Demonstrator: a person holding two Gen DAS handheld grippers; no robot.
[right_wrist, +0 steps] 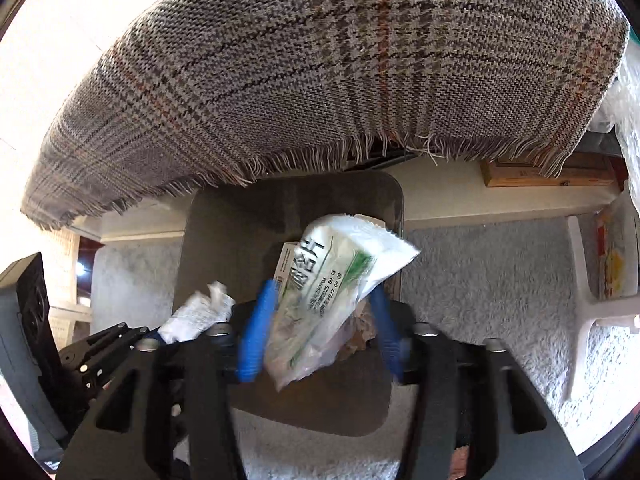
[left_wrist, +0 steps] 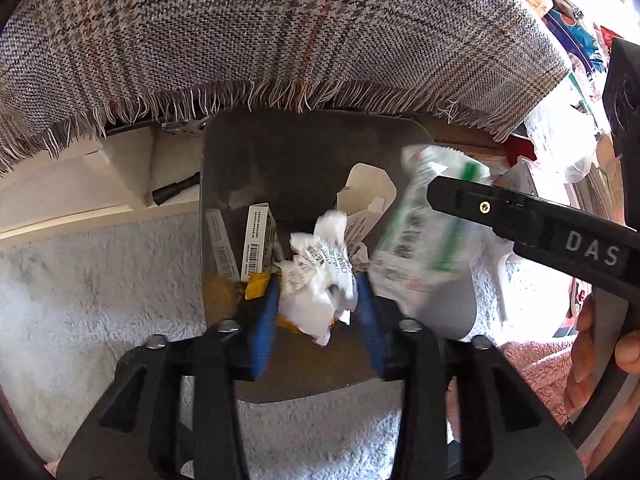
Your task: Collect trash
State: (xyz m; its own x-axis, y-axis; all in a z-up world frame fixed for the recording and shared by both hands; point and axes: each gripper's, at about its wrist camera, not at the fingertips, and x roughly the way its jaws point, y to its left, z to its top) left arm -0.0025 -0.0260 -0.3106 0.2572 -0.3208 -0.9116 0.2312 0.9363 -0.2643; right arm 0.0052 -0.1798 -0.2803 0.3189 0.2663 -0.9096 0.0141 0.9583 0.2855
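Left tool (left_wrist: 316, 300) parted round crumpled white receipt (left_wrist: 320, 276) — right tool (right_wrist: 320, 332) parted round green-printed white wrapper (right_wrist: 324, 292).

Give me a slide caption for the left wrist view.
Left gripper open around crumpled receipt over the grey trash bin; right gripper brings a white-green wrapper alongside.

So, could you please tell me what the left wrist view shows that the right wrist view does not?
Only the left wrist view shows the barcoded boxes lying in the bin and a person's hand at the right edge. Only the right wrist view shows the brown carton under the shelf edge. Both show the grey bin, the plaid cloth, the crumpled receipt between the left hand-held gripper's blue pads, and the white-green wrapper.
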